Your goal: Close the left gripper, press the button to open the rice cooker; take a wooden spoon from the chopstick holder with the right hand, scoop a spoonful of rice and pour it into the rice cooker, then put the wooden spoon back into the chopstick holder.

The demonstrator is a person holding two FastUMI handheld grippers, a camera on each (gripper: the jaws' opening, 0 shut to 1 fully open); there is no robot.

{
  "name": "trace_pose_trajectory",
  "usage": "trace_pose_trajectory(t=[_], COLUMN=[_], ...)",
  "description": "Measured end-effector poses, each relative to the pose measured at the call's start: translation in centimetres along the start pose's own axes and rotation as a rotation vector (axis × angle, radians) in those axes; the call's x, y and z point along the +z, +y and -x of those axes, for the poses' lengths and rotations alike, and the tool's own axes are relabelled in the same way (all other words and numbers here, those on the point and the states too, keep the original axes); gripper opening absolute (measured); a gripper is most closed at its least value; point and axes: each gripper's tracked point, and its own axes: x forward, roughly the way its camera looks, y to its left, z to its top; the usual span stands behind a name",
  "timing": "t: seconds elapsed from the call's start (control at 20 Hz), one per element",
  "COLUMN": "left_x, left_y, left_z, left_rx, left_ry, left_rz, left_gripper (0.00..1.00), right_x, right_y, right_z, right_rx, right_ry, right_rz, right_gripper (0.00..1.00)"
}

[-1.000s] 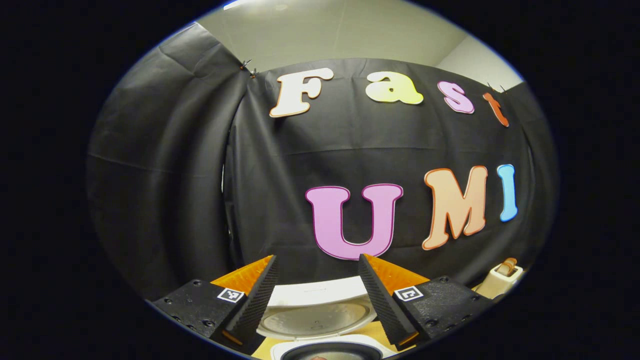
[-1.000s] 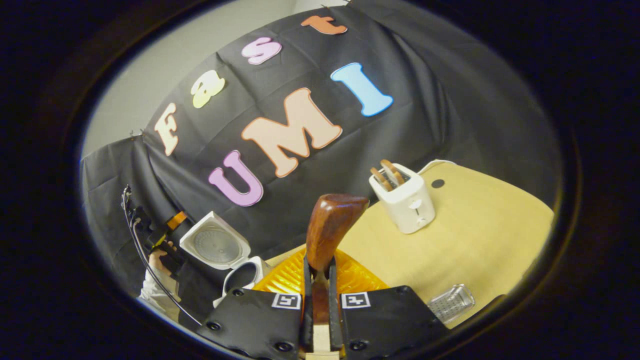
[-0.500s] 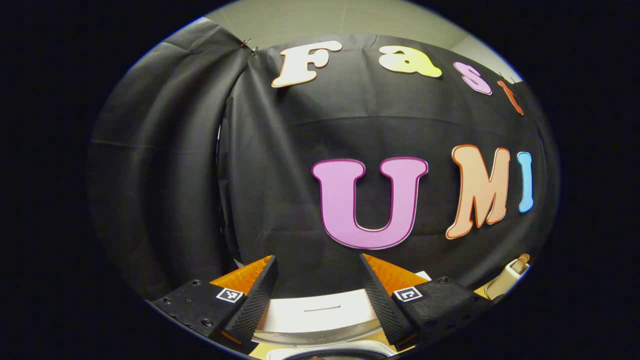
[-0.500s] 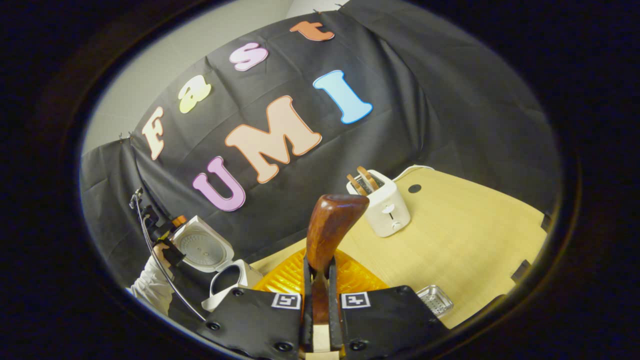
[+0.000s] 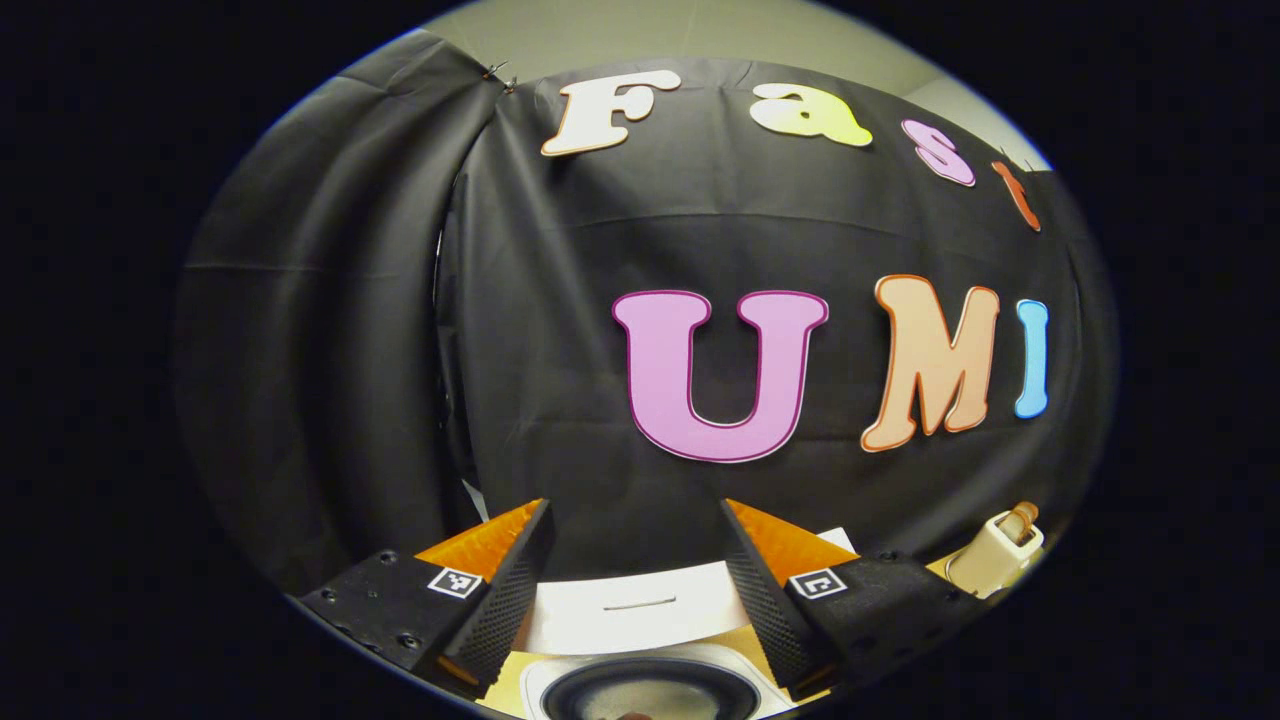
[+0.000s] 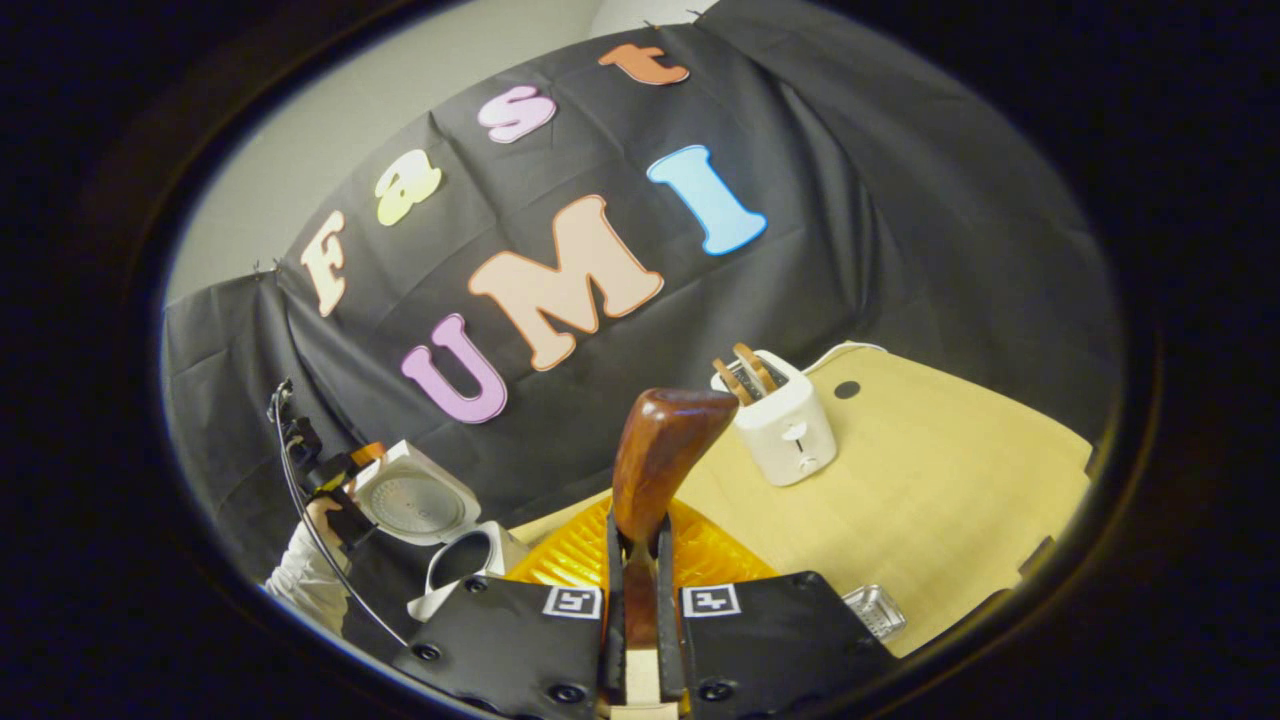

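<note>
A: Between the right gripper (image 6: 640, 575) fingers – wooden spoon (image 6: 660, 455), clamped by the handle, bowl end up and forward, above the desk (image 6: 930, 500). Bowl looks bare, can't be sure

B: Left gripper (image 5: 635, 585)?

A: Fingers spread wide, gripping nothing. Raised above the rice cooker (image 5: 650, 685); lid (image 5: 635, 610) is up, seen between the fingers, dark inner pot below

B: Rice cooker from the right gripper view?

A: Lower left (image 6: 470, 560), open, lid tipped back toward the black cloth wall. A hand (image 6: 325, 515) in a white sleeve holds the left gripper (image 6: 350, 470) right at the lid; touching or not, can't tell

B: Anything else on the desk?

A: White toaster (image 6: 785, 420) with two slices sticking up, standing well apart from the cooker. Small clear tray (image 6: 875, 612) at the near edge, just right of the right gripper
</note>
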Motion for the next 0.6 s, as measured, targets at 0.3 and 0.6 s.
trace_pose_trajectory(t=[0.3,0.6], left_x=[-2.3,-5.0], left_y=[-1.1,-2.0], left_z=[4.1,7.4], left_rx=[-0.01,-0.028], left_ry=[0.029,0.058], left_rz=[0.023,0.052], left_gripper=[0.95,0.95], right_x=[-0.1,0.1], right_y=[0.3,0.4], right_z=[0.1,0.3], right_rx=[0.039,0.058], right_ry=[0.015,0.022], right_rz=[0.0,0.005], right_gripper=[0.14,0.14])
